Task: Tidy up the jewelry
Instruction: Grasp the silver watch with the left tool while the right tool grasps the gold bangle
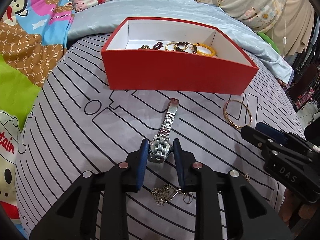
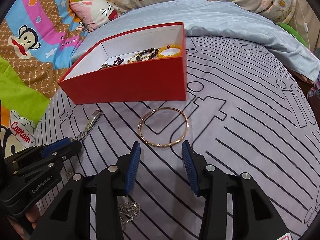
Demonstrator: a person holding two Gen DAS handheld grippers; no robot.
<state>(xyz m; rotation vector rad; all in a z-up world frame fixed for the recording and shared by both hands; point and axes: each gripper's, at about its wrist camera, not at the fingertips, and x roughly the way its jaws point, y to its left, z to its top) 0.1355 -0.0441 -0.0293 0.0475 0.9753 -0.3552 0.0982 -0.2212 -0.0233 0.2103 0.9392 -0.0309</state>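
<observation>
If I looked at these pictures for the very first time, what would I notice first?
Probably the big red box on the striped bedsheet, with beaded bracelets inside. In front of it, the left gripper straddles a silver watch, and the right gripper hovers open by a gold bangle.

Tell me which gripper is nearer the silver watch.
Left. The left gripper has its fingers on either side of the silver watch; the right gripper sits off to the side by the gold bangle.
</observation>
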